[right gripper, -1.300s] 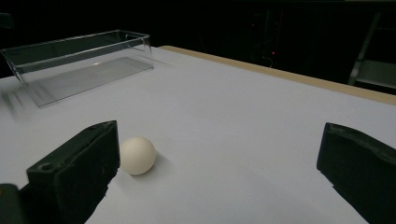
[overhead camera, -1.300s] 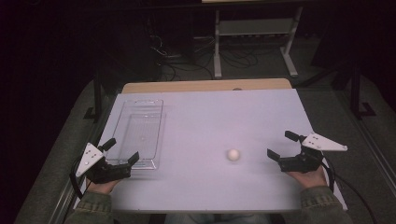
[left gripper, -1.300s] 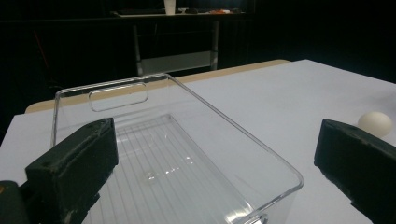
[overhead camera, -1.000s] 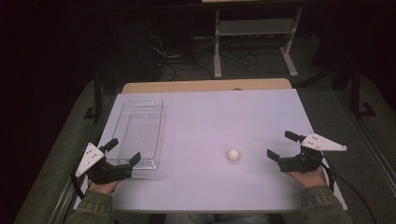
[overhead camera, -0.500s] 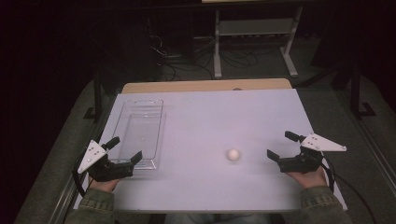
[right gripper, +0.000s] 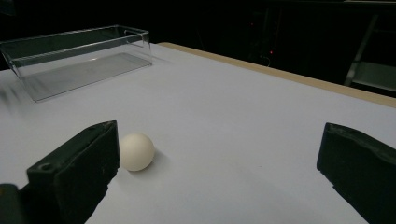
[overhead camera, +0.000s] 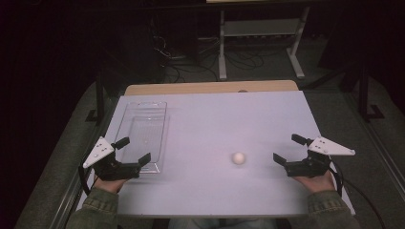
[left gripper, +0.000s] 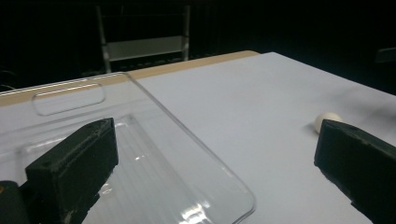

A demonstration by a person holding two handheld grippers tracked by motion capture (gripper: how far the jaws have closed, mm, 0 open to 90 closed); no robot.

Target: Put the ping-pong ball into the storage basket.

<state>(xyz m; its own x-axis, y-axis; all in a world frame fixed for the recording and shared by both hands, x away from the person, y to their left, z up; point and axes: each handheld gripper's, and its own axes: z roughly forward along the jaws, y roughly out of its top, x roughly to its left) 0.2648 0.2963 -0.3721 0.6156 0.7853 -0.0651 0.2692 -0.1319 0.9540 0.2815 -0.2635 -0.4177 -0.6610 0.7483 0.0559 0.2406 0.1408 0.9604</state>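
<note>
A small white ball [overhead camera: 239, 158] lies on the white table [overhead camera: 215, 119], right of centre; it also shows as the ball [right gripper: 136, 151] in the right gripper view and the ball [left gripper: 327, 121] in the left gripper view. A clear plastic bin [overhead camera: 142, 133] stands empty at the table's left. My left gripper [overhead camera: 131, 150] hovers open at the bin's near end, its jaws wide apart over the bin's rim [left gripper: 187, 140]. My right gripper [overhead camera: 290, 149] is open, just right of the ball, nothing between its jaws.
A tan strip [overhead camera: 210, 88] edges the table's far side. Beyond it stand a metal-framed shelf [overhead camera: 260, 28] and cables on a dark floor. The clear bin [right gripper: 74, 56] sits far across the table in the right gripper view.
The left gripper has lifted and shifted slightly toward the bin's near end. The right gripper and the ball have stayed put.
</note>
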